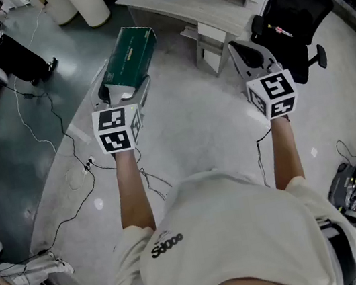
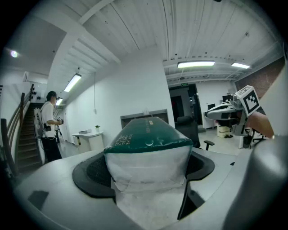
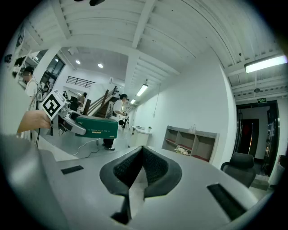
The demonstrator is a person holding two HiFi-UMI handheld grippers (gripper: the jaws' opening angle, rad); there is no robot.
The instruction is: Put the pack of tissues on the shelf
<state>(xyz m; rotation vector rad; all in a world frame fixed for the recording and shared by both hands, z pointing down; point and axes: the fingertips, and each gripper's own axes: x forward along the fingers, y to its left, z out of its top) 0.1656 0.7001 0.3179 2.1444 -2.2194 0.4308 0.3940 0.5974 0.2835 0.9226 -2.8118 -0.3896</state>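
Nearest me, my left gripper (image 2: 146,173) clamps the pack of tissues (image 2: 146,143) by its end, ready to slide lengthwise onto the shelf (image 3: 191,141); my right gripper (image 3: 140,168) hangs closed, empty.

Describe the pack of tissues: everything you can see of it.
The pack of tissues is a long rectangular block in glossy plastic wrap, dark green on top and sides with pale print, whitish and see-through at the near end. It sticks forward, roughly level, clamped at that near end between the left gripper's jaws; nothing else touches it.
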